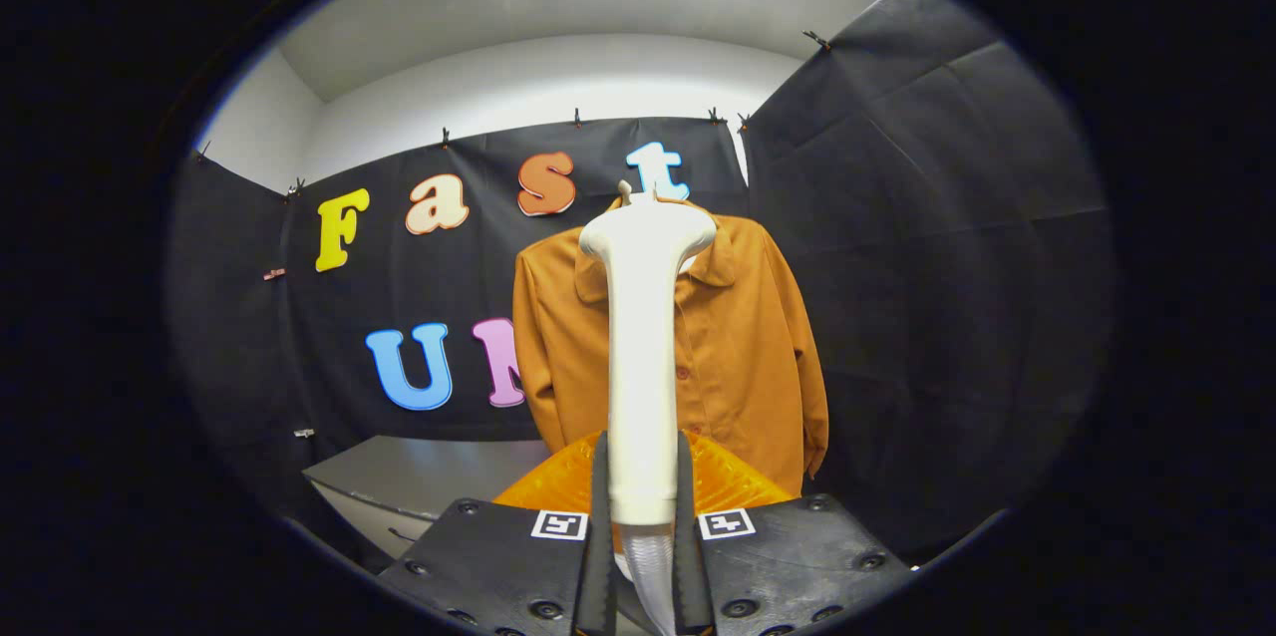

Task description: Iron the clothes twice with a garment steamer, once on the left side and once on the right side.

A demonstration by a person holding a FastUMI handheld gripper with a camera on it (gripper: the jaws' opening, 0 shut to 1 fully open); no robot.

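Observation:
A white garment steamer stands upright between my fingers, its handle pinched on both sides by my gripper, which is shut on it. The steamer's wide head rises in front of the collar of an orange-brown button shirt. The shirt hangs on a hanger against the black cloth wall, beyond the fingers and apart from the steamer head. The steamer's shaft hides the middle of the shirt's front. A pale hose leaves the handle's lower end between the fingers.
A grey table stands low to the left of the shirt, against the black cloth wall. Black cloth also covers the wall to the right of the shirt. White wall and ceiling show above the cloth.

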